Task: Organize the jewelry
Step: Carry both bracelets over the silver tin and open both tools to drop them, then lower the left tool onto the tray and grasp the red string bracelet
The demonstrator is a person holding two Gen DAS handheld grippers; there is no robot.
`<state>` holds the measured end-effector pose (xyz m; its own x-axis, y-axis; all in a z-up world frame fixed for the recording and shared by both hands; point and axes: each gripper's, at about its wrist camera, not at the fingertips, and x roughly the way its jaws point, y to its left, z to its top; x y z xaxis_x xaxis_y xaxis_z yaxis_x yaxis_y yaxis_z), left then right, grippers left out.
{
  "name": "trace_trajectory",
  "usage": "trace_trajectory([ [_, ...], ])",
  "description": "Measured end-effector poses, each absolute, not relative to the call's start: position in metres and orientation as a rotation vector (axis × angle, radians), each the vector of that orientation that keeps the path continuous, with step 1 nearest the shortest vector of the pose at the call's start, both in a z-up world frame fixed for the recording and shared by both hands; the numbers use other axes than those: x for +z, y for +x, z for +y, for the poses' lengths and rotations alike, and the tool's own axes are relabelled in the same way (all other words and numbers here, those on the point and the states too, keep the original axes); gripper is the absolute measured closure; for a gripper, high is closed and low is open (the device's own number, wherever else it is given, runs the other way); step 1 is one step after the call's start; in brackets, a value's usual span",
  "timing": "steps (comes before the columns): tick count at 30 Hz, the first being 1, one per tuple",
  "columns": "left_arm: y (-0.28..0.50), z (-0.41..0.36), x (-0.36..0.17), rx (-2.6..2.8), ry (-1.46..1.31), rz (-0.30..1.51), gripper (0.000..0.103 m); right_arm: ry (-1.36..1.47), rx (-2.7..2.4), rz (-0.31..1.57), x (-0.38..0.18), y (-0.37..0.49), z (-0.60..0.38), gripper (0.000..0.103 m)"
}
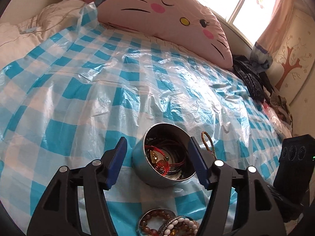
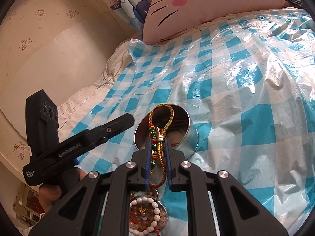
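A round metal tin lies tilted on the checked sheet, its mouth showing red cords, dark bangles and a gold piece. My left gripper stands open around it, one blue pad on each side, neither pressing it. My right gripper is shut on a braided gold, red and green cord bracelet, whose loop hangs over the tin's mouth. That cord also shows just right of my left gripper. Beneath the grippers stand two low tins of bead bracelets. A hand holds my left gripper.
A blue-and-white checked plastic sheet covers the bed. A pink cat-face cushion lies at the head. Dark clothes are piled at the right edge by the wall. White bedding shows on the left.
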<state>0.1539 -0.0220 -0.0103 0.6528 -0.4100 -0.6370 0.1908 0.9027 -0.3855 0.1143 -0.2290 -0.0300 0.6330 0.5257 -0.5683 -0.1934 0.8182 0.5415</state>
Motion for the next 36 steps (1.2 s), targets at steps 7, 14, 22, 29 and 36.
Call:
trace_trajectory([
  [7, 0.130, 0.023, -0.001, -0.201, -0.422, 0.726, 0.029, 0.381, 0.432, 0.813, -0.033, 0.148, -0.203, 0.089],
  [14, 0.115, 0.031, -0.014, -0.162, -0.424, 0.775, 0.029, 0.309, 0.391, 0.805, -0.040, 0.149, -0.193, 0.058],
  [22, 0.090, 0.026, -0.020, -0.177, -0.348, 0.794, 0.028, 0.444, 0.302, 0.736, -0.025, 0.108, -0.241, 0.046],
  [29, 0.073, 0.023, -0.026, -0.197, -0.296, 0.837, 0.028, 0.473, 0.261, 0.781, -0.033, 0.068, -0.254, 0.043],
  [36, 0.051, -0.019, -0.028, -0.358, -0.104, 0.862, 0.028, 0.497, 0.222, 0.781, -0.036, 0.055, -0.262, 0.035],
])
